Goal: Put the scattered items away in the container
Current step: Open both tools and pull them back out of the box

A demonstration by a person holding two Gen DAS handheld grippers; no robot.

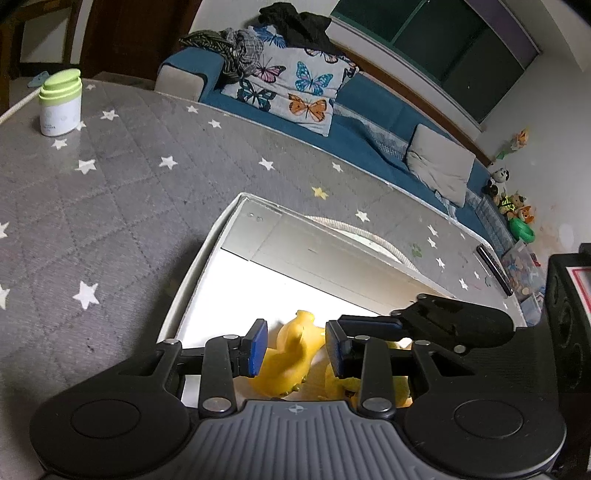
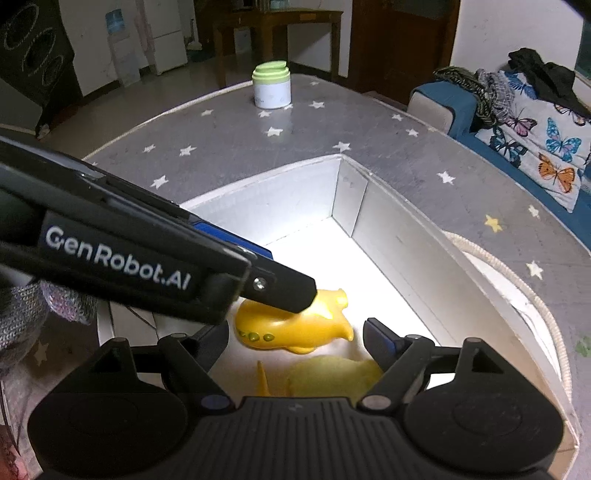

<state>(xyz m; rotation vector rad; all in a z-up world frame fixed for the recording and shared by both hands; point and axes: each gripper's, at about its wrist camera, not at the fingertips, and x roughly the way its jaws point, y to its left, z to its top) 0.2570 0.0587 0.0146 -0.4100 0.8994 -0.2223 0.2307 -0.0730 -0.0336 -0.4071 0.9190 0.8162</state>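
Note:
A white cardboard box (image 1: 207, 273) (image 2: 402, 236) sits on a grey star-patterned table. A yellow plastic toy (image 1: 291, 354) (image 2: 295, 325) lies on the box floor, with a second yellow toy (image 2: 332, 376) (image 1: 340, 384) beside it, nearer the cameras. My left gripper (image 1: 295, 347) is open over the box, its blue pads either side of the first toy without touching it; it also crosses the right wrist view (image 2: 288, 291). My right gripper (image 2: 295, 343) is open and empty above the toys. A white jar with a green lid (image 1: 61, 103) (image 2: 271, 86) stands on the table far from the box.
A blue sofa (image 1: 369, 107) with a butterfly cushion (image 1: 291, 88) runs along the table's far side. A black speaker (image 1: 569, 325) stands at the right. A black remote (image 1: 495, 269) lies near the table's edge. Wooden furniture (image 2: 277, 33) stands beyond the table.

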